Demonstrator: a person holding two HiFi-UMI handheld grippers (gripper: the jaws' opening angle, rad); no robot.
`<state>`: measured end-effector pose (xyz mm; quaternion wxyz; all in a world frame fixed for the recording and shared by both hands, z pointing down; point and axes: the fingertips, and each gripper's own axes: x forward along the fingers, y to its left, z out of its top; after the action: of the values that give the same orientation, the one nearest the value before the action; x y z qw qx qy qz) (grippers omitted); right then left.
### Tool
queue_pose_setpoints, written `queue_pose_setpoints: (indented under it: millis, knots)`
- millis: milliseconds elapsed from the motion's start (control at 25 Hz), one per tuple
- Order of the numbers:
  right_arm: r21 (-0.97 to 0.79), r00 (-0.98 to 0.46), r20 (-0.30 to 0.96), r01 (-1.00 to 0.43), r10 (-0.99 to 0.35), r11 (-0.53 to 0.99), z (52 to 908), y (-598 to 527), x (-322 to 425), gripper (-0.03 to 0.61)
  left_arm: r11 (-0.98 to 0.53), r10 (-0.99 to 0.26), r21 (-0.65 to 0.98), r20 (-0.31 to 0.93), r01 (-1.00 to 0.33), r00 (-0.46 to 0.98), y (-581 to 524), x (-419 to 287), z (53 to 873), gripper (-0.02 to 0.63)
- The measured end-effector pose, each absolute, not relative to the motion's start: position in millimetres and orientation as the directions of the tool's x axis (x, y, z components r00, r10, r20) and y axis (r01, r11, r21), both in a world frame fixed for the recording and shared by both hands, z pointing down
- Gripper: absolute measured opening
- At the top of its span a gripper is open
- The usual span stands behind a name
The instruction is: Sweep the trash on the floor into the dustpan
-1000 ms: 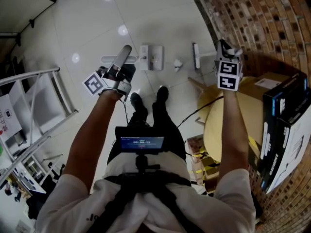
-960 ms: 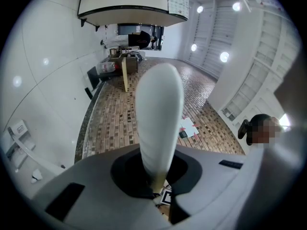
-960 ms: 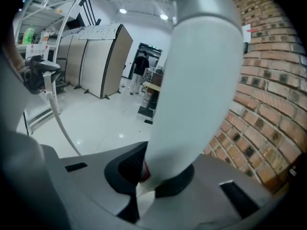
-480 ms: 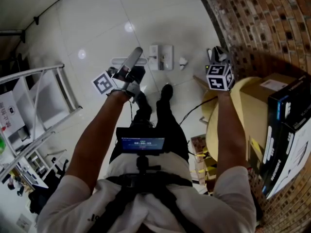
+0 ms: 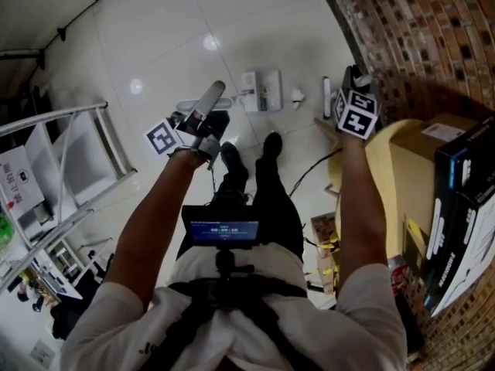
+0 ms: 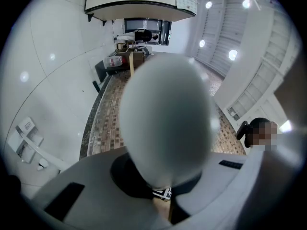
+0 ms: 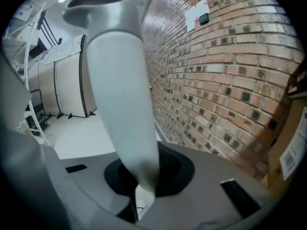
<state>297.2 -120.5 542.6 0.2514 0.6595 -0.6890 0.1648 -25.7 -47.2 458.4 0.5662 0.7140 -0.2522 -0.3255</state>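
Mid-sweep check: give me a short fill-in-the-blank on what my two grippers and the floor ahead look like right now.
1. The left gripper has its jaws ____ on a rounded pale grey handle.
2. The right gripper grips a tapered pale grey handle close to a ____ wall.
3. In the head view, the small white scrap of trash lies on the glossy white floor just to the ____ of the white dustpan.

Missing words: shut; brick; right.

Floor (image 5: 155,45): glossy white tile. Wall (image 5: 433,29): red-brown brick, pale mortar. Dustpan (image 5: 259,91) white. Broom handle (image 7: 122,90), dustpan handle (image 6: 165,123): pale grey. Trash scrap (image 5: 298,97) white.
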Motion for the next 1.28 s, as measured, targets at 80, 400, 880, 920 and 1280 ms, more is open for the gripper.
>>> queue_pose_setpoints:
  millis: [80,400,880,920,1280]
  knots:
    - [0.065,-0.004,0.553,-0.997,-0.833,0.048,538.1,-122.4,295.4,0.018,-0.23,-0.729,0.973,-0.178,0.009,0.661,-45.5,-28.6,459.1,0.003]
    - [-0.008,0.0,0.535,-1.0,-0.845,-0.006,528.6,-108.4,263.5,0.021,-0.211,-0.749,0.977,-0.17,0.012,0.641,-43.6,-50.9,467.3,0.003]
    - [-0.283,-0.024,0.506,-0.949,-0.862,-0.139,502.6,-105.4,232.9,0.021,-0.194,-0.753,0.98,-0.172,0.036,0.635,-49.7,-74.8,479.5,0.003]
    - [-0.268,-0.033,0.504,-0.956,-0.863,-0.12,499.7,-103.4,227.4,0.021,-0.196,-0.755,0.98,-0.174,0.035,0.633,-51.8,-77.9,479.4,0.003]
    - [-0.068,-0.086,0.46,-0.996,-0.884,0.062,464.2,-100.5,187.9,0.021,-0.198,-0.758,0.979,-0.188,0.054,0.625,-56.6,-91.0,481.4,0.003]
